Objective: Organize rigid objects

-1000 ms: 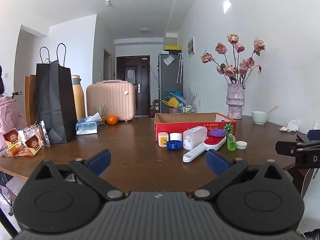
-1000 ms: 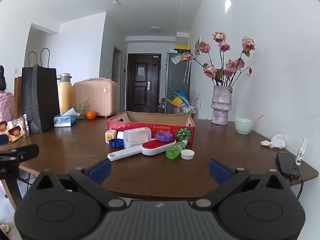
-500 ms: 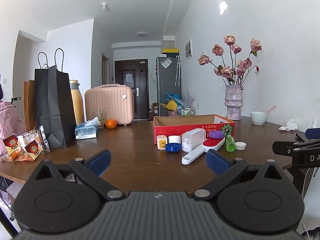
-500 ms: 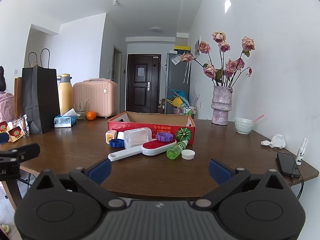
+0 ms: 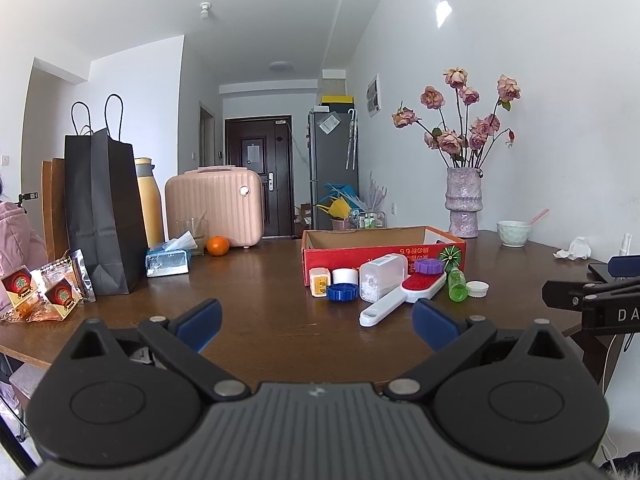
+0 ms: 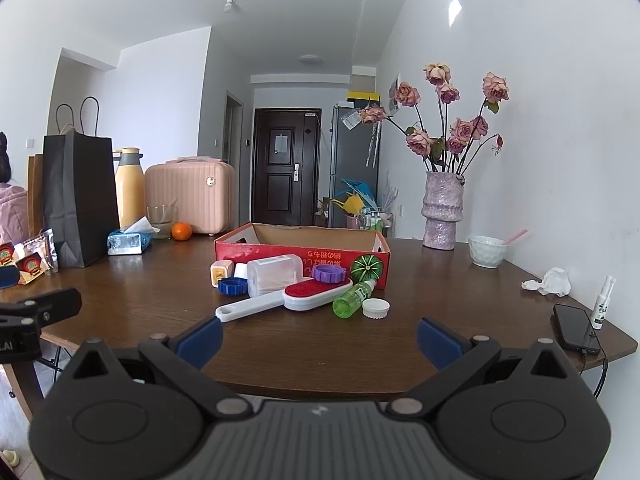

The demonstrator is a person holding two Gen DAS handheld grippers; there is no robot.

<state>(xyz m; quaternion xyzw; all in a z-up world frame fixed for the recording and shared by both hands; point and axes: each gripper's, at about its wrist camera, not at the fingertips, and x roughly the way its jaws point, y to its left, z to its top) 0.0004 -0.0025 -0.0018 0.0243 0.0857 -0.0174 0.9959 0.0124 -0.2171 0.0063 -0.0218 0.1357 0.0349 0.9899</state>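
Observation:
A red cardboard box stands open on the brown table. Small items lie in front of it: a white brush with a red pad, a clear plastic container, a green bottle, a white cap, a purple lid, a blue lid, a small yellow-fronted box and a green striped ball. My left gripper and right gripper are open and empty, back at the table's near edge.
A black paper bag, yellow flask, pink case, tissue pack and orange stand at the left. A vase of roses, bowl, phone, spray bottle and crumpled tissue are at the right.
Both grippers have shifted only slightly; the left wrist view has tilted up a little. Nothing on the table has moved.

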